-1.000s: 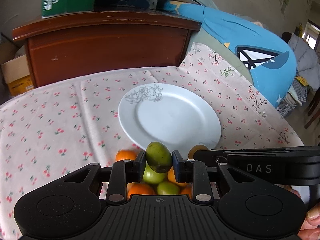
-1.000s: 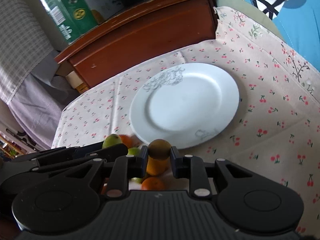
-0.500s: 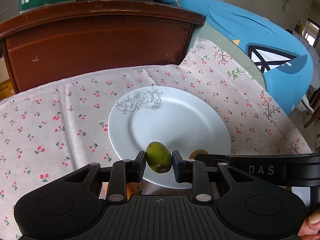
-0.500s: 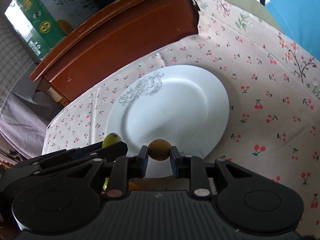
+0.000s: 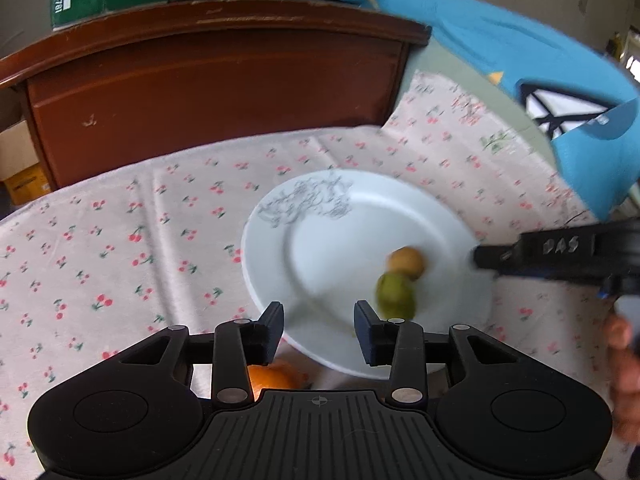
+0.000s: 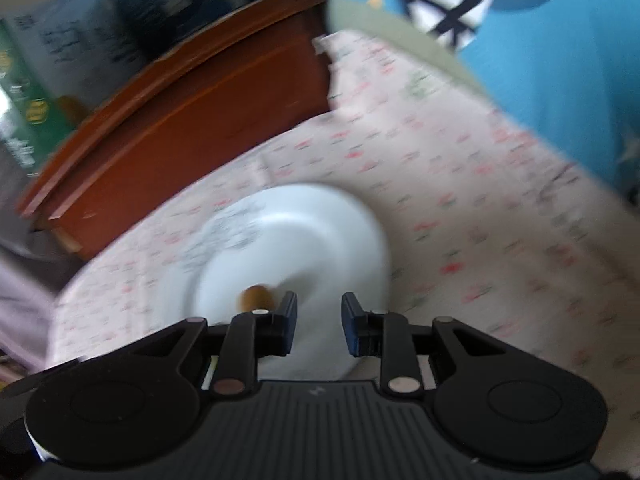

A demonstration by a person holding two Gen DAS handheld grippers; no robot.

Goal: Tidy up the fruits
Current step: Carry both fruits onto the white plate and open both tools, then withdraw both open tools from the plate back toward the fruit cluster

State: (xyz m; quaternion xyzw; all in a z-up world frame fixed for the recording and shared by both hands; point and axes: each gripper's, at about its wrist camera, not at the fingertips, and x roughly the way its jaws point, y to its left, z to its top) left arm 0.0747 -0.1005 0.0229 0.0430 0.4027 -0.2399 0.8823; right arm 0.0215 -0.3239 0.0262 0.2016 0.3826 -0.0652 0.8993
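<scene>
White porcelain is seen from the left wrist: the plate (image 5: 360,216) on the cloth-covered counter (image 5: 120,240) carries a green fruit (image 5: 395,295) touching a brown fruit (image 5: 407,262), both released. The left claw (image 5: 319,330), jaws just opened, is spread and empty; an orange (image 5: 274,376) lies beneath it, unseen elsewhere. From the blurred right wrist, the right claw (image 6: 319,320) is seen parted and empty, and only the brown fruit (image 6: 258,297) shows. Round fruit could probably roll off if the plate is nudged.

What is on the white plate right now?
Two fruits lie on the white plate: a green fruit and a brown-yellow fruit just behind it, seemingly touching. The left tool has just opened, nothing between its fingers, and it covers the plate's near rim.
</scene>
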